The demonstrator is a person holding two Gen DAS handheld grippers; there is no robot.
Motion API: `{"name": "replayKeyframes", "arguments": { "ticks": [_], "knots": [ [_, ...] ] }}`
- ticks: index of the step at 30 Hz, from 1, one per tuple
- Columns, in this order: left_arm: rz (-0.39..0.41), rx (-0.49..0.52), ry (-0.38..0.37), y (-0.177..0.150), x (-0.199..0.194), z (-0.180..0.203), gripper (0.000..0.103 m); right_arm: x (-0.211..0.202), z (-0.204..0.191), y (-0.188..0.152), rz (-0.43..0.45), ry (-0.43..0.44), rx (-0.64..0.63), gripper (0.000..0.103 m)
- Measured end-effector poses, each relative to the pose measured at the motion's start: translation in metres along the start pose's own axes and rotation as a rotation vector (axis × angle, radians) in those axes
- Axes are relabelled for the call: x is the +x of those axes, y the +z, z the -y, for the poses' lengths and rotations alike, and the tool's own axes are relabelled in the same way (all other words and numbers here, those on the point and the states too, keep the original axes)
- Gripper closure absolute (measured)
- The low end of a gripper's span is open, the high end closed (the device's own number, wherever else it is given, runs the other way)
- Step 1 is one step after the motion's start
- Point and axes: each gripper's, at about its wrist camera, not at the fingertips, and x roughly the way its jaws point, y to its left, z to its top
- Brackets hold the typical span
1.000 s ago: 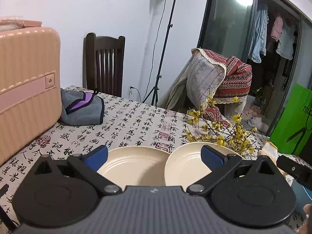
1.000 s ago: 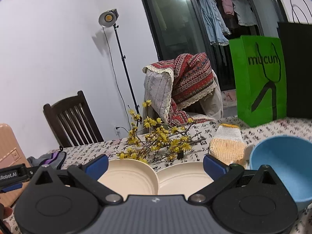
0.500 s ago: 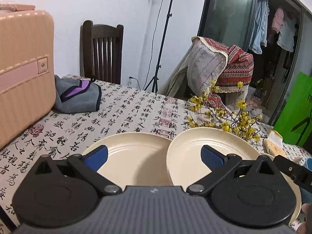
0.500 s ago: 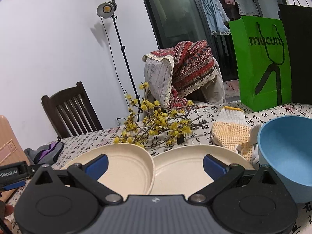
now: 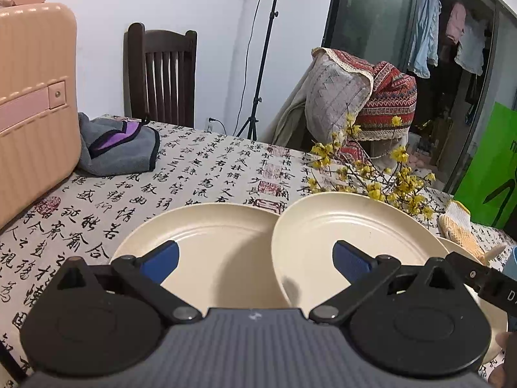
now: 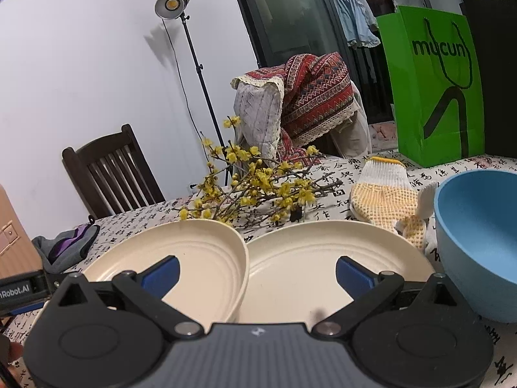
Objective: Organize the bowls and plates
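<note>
Three cream plates lie side by side on the calligraphy-print tablecloth. In the left wrist view the left plate [image 5: 210, 242] lies flat, the middle plate [image 5: 349, 232] overlaps its right rim, and only the rim of the third plate [image 5: 458, 249] shows. My left gripper [image 5: 255, 257] hovers open over the first two, holding nothing. In the right wrist view the middle plate [image 6: 200, 252] overlaps the right plate [image 6: 323, 258]. A blue bowl [image 6: 478, 226] stands right of them. My right gripper [image 6: 257, 271] is open above these plates, holding nothing.
A pink suitcase [image 5: 32, 113] and a grey pouch [image 5: 119, 148] sit at the table's left. Yellow flowering branches [image 6: 258, 187] lie just behind the plates, next to a knitted glove [image 6: 384, 194]. A green bag [image 6: 433, 87] stands at the far right, a dark chair [image 5: 161, 74] behind.
Both grippers have risen and tipped down toward the table, so more of the plates shows. Both stay open; the plates and bowl have not moved.
</note>
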Motion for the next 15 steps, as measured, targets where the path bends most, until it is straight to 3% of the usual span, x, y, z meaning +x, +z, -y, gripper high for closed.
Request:
{"name": "replayKeyframes", "arguments": {
  "ticks": [10, 15],
  "knots": [
    [-0.025, -0.007, -0.022, -0.006, 0.008, 0.0, 0.0, 0.008, 0.007, -0.005, -0.026, 0.021, 0.035, 0.007],
    [-0.037, -0.022, -0.033, -0.008, 0.011, -0.002, 0.004, 0.012, 0.009, -0.007, -0.047, 0.037, 0.055, 0.022]
  ]
}}
